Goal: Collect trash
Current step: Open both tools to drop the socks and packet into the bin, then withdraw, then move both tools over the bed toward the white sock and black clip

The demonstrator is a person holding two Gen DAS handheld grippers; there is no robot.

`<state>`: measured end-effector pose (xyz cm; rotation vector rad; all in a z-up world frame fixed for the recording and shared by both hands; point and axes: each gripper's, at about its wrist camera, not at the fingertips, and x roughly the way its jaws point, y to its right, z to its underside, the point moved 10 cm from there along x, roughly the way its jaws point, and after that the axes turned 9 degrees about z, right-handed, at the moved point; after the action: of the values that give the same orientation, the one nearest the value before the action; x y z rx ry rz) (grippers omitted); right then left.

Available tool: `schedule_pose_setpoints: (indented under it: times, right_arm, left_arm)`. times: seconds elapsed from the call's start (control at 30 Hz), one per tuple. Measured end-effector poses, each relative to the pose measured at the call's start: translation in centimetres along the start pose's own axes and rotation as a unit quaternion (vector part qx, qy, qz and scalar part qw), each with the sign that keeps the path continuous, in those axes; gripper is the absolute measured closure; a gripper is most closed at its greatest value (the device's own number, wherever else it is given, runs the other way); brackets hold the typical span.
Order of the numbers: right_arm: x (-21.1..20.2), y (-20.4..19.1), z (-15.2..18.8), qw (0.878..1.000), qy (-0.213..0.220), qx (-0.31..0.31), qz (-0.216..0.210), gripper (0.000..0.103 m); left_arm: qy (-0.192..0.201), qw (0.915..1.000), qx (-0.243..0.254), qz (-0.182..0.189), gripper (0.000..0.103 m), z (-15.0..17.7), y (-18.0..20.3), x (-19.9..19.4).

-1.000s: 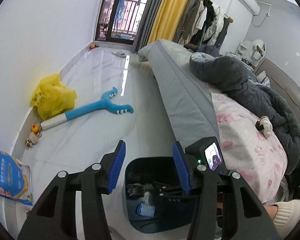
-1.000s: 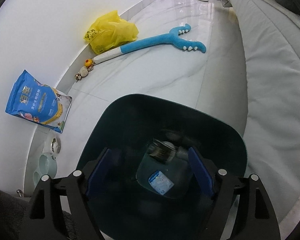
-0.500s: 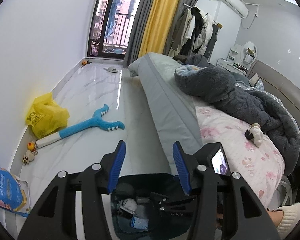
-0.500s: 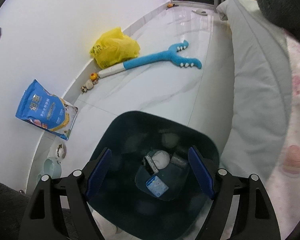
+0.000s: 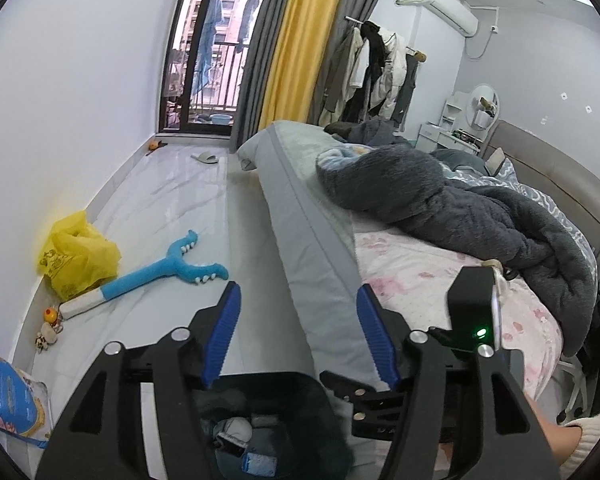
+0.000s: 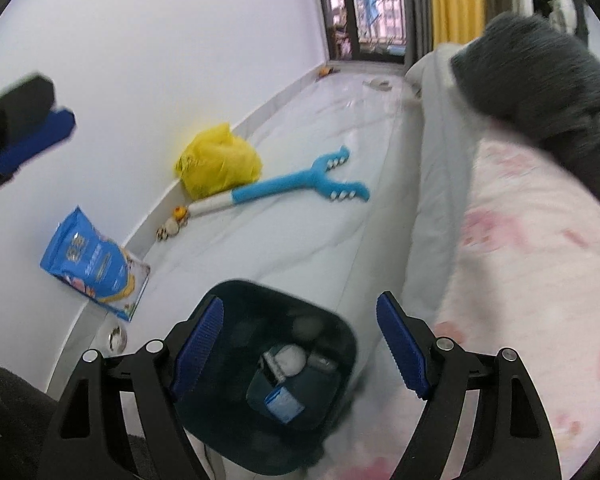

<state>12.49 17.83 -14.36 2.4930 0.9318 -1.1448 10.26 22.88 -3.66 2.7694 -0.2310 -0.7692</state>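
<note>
Both claws hang over the dark bin (image 6: 340, 332) on the floor right beside the bed (image 5: 440, 276). The left claw (image 5: 298, 334) has just been opening, nothing between its jaws; the right claw (image 6: 300, 344) is spread wide, empty too. Trash (image 6: 288, 360) sits down in the bin.

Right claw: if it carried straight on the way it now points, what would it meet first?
Probably the dark bin on the floor below the right claw, open and empty; depth is unclear.

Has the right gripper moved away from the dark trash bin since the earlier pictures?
Yes. The right gripper has risen: in its view the trash bin shrinks against the floor, and its open jaws hold nothing.
</note>
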Motion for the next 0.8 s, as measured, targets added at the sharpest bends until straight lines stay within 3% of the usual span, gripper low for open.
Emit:
schedule_pose_setpoints:
  times: [0.37,0.8]
  right_arm:
    - [-5.0,8.4,-1.1,0.997,0.05,0.019,0.056,0.023]
    - [-9.5,18.8,0.0,0.988,0.074,0.073,0.113,0.023]
  left_arm:
    - [-0.01,0.9995,0.015,0.026,0.033,0.0,5.2,3.3]
    - [-0.035,0.9961,0.043,0.069,0.028,1.4,12.3,7.6]
